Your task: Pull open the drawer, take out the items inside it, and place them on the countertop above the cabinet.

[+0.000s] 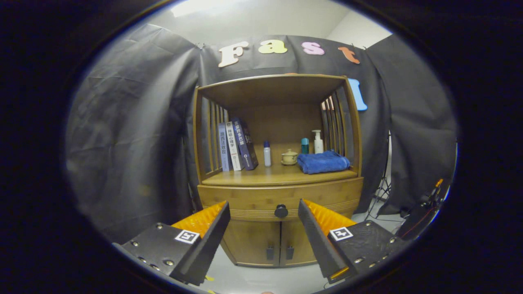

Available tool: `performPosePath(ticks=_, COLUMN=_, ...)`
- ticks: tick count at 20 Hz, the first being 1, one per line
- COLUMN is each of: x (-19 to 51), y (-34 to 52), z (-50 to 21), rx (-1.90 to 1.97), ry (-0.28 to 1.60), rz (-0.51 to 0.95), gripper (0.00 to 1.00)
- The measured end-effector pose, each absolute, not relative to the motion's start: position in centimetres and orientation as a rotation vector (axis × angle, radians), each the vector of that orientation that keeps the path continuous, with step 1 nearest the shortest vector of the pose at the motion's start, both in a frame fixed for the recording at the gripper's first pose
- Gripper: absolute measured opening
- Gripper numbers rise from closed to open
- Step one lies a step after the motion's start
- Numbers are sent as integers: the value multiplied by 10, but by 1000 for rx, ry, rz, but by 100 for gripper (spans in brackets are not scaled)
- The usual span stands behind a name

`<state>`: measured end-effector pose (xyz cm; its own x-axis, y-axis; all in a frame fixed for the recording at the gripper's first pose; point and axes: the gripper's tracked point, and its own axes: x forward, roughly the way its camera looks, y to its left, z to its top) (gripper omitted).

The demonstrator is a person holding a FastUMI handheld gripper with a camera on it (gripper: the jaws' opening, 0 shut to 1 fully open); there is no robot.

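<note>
The claw [263, 212] is held spread wide, nothing gripped between its fingers. The drawer [280, 201] of the wooden cabinet [261, 245] is seen closed, its dark round knob [281, 210] framed between the fingertips but beyond them, apart. On the tabletop [261, 177] above are set books [237, 145], bottles, a lidded cup [289, 157] and a folded blue towel [322, 162].

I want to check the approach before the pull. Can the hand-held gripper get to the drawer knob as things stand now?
Probably yes. The hand-held gripper is open, and the drawer knob sits beyond its fingers, roughly centred in the gap. Nothing stands between them. The drawer is closed, so the gripper must move forward first.
</note>
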<state>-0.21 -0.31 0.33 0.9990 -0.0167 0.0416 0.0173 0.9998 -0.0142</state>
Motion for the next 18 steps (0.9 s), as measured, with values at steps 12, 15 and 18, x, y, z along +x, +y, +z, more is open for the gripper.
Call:
performPosePath(ticks=12, x=17, y=-21, z=2, rx=-17, ry=-57, rz=-46, gripper=100)
performPosePath(ticks=15, x=43, y=-26, z=0, rx=-26, ry=-44, rz=-57, gripper=100)
performPosePath(ticks=18, x=79, y=-24, z=-21, rx=21, ry=8, rz=-41, gripper=100)
